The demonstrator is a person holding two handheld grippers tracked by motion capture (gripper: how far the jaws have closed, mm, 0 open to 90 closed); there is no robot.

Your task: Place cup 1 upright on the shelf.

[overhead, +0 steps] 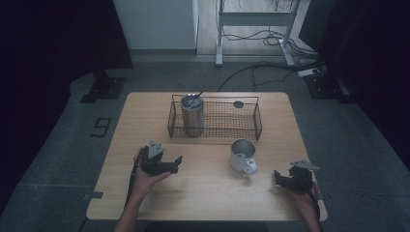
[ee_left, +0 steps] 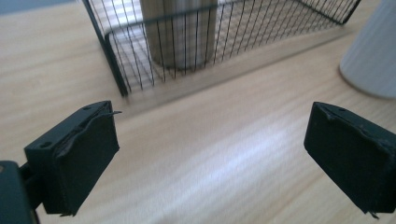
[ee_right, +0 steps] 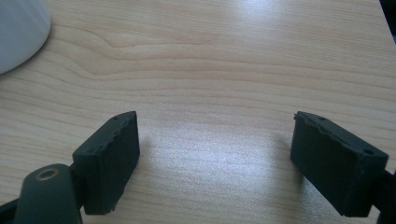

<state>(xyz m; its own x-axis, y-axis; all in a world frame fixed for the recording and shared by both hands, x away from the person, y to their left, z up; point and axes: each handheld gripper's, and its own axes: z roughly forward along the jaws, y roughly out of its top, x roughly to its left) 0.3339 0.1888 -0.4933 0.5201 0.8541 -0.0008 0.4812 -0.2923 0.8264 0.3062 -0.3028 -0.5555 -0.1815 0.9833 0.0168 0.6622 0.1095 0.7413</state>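
A: Dim room, grey floor, cables at 12 o'clock behind the wooden desk [overhead: 145, 121].

B: Layout on the desk?

A: Wire basket [overhead: 256, 126] sits at the 12 o'clock side. A steel tumbler [overhead: 192, 115] stands upright in its left end, with a small dark disc [overhead: 238, 104] lying near the back right. A white mug [overhead: 241, 155] stands outside the basket, just in front of it, handle toward 5 o'clock.

B: Left claw?

A: Left claw [overhead: 176, 163] is at about 8 o'clock from the mug, well apart from it, pointing toward 3 o'clock. In the left gripper view its jaws stand wide apart with bare desk between them; the basket corner and tumbler lie ahead, the mug's ribbed wall at the upper right. Released, nothing held.

B: Right claw?

A: Right claw [overhead: 279, 177] is at 4 o'clock from the mug, near the desk's right edge, pointing toward 9 o'clock. The right gripper view shows both pads apart over bare wood, with the mug's base at the upper left. Released too, gripping nothing.
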